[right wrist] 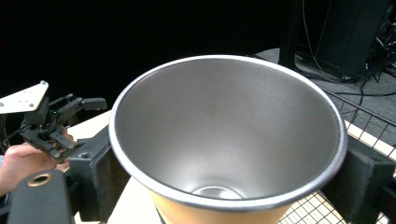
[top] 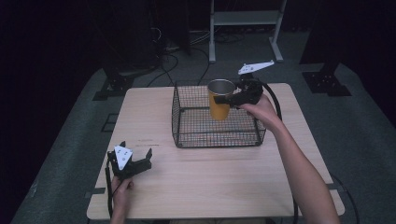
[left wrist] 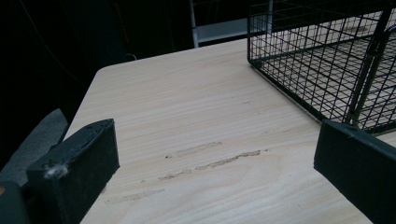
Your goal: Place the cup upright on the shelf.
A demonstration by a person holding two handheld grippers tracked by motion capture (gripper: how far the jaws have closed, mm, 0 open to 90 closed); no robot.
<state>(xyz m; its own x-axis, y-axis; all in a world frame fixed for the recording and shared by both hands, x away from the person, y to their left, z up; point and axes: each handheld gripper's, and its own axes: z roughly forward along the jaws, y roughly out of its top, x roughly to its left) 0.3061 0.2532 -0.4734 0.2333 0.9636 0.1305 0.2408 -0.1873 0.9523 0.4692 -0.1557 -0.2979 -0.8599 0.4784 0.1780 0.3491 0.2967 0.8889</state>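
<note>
The right tool is clamped on the cup, with one black jaw on each side of the cup just under its rim. The cup is yellow outside and shiny silver inside. It stands upright, with its open top facing up, and it is held over the inside of the wire basket, near the basket's far right corner. The cup's bottom looks like it hangs a bit above the basket floor. In the right tool's own view, the cup is very close and nothing is in it.

The basket sits on the counter, near the far edge and a little to the right.

The left tool rests near the counter's front left corner, well apart from the basket. Its jaws are wide apart and hold nothing. Bare wood lies between them.
</note>
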